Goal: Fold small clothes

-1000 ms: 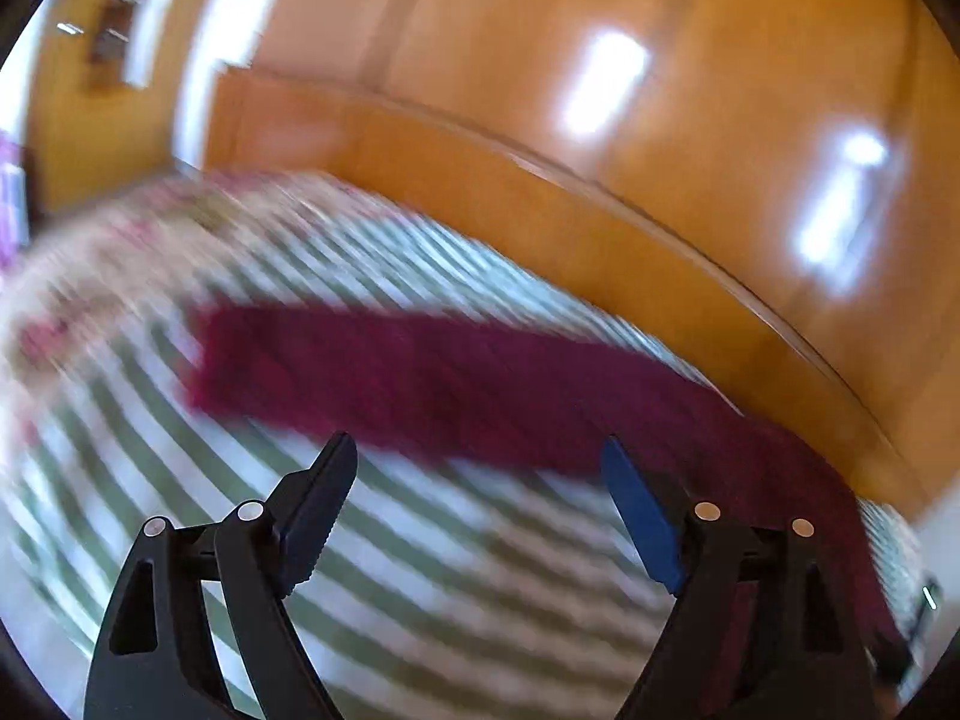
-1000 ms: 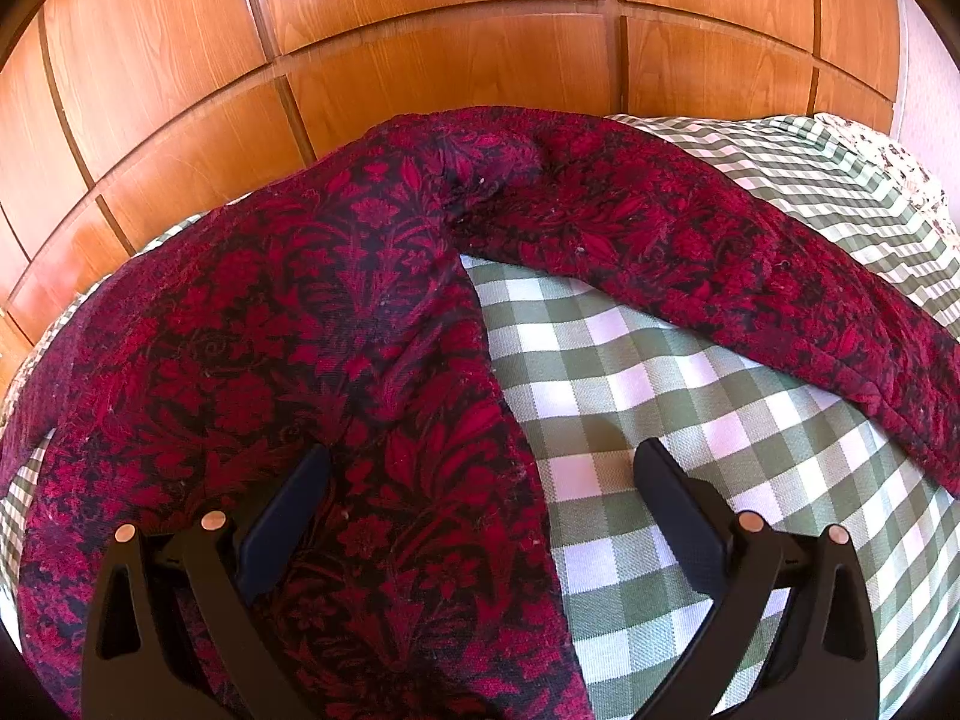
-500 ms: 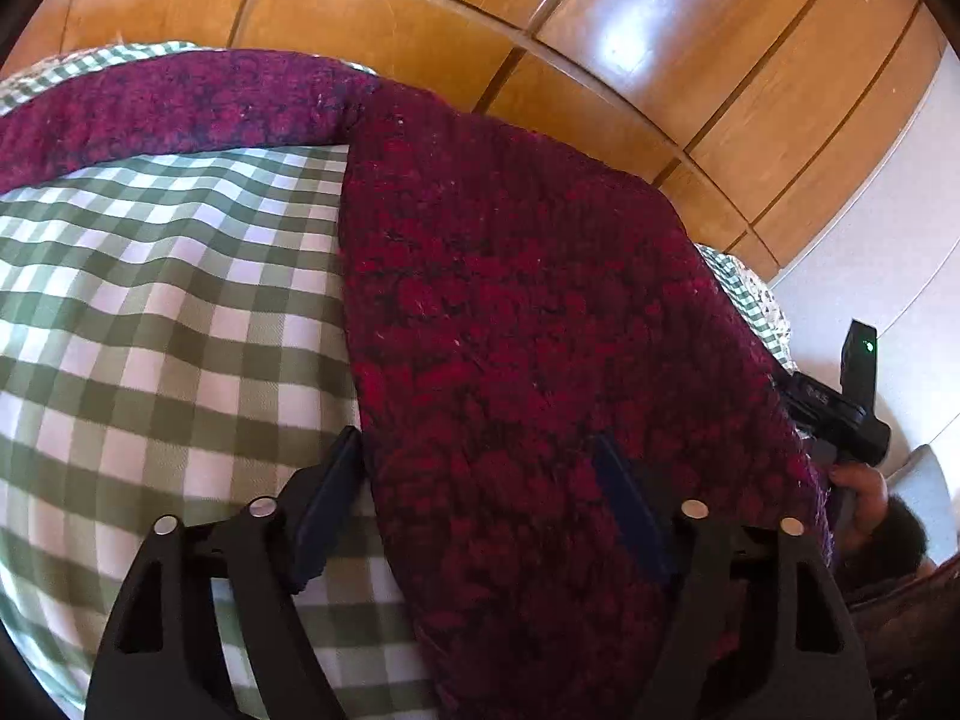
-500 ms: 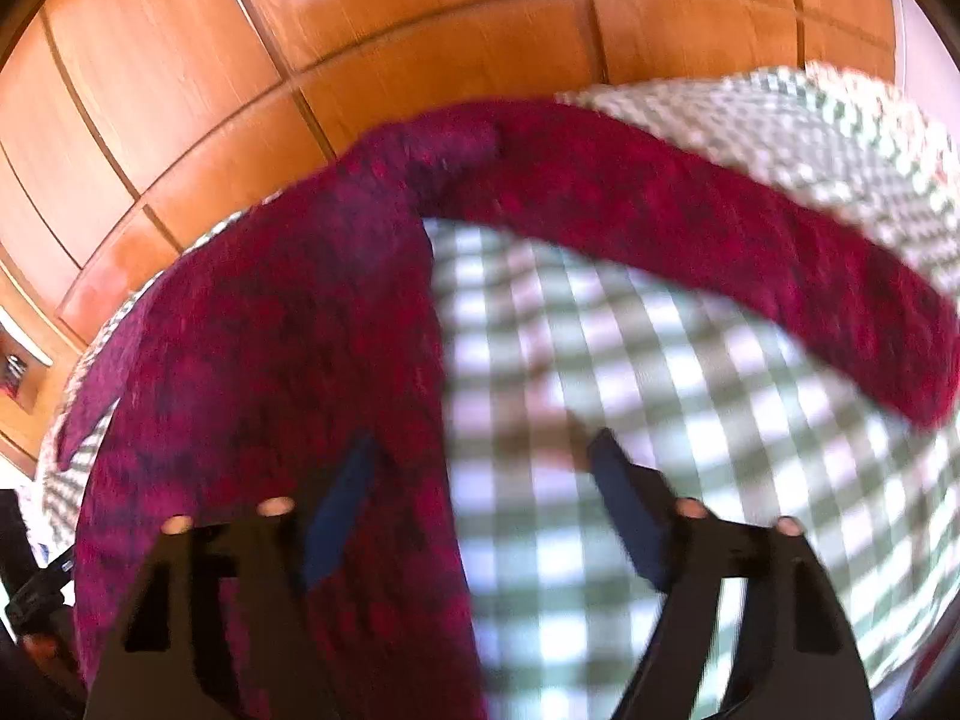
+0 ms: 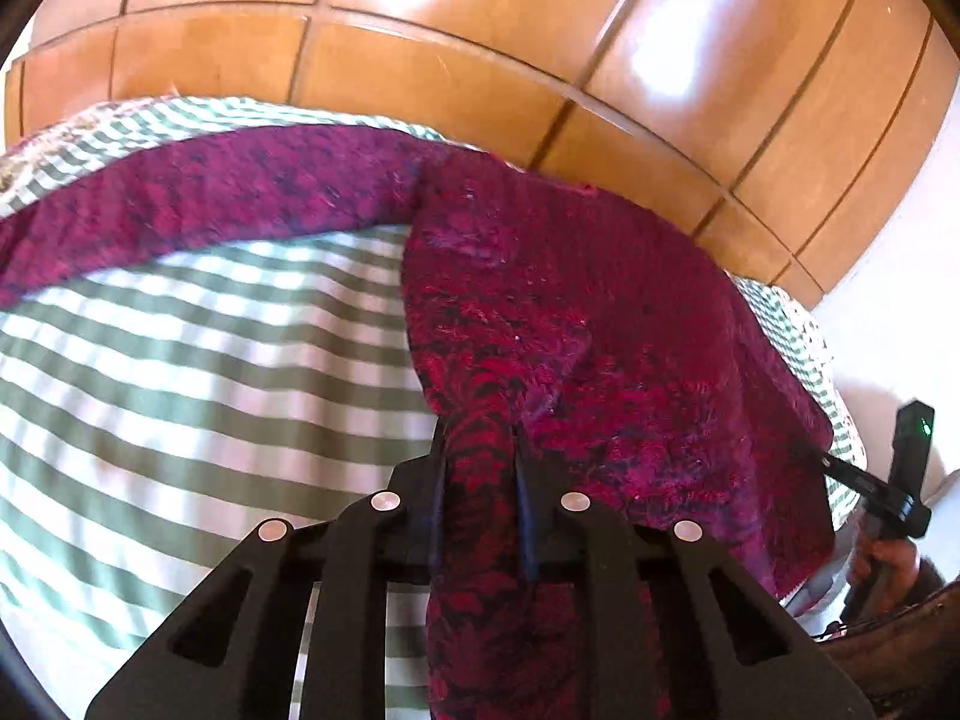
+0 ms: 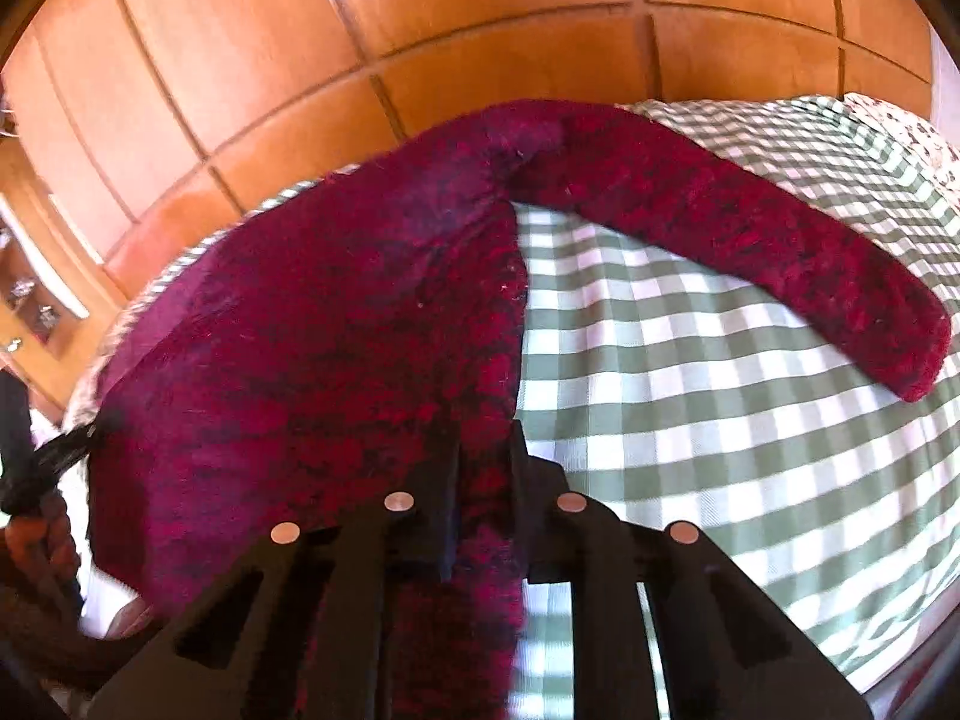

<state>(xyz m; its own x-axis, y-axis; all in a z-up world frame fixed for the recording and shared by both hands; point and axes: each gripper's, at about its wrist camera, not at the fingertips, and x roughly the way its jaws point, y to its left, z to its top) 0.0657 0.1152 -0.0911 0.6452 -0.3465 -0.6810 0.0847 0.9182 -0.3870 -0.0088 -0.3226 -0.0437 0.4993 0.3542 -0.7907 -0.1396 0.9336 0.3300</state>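
Pinching the fuzzy dark-red patterned knit top now, both tools have snapped together; half a second ago they hung wide apart above it. The left gripper squeezes its side edge, and the right gripper squeezes an edge too. The top lies on the green-and-white checked bed cover, one sleeve stretched out. I think folding can start.

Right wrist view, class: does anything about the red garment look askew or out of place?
Yes. The red garment lies unevenly on the checked cover: one sleeve sprawls sideways across the checks instead of being tucked in. Both the right gripper and left gripper pinch its edge.
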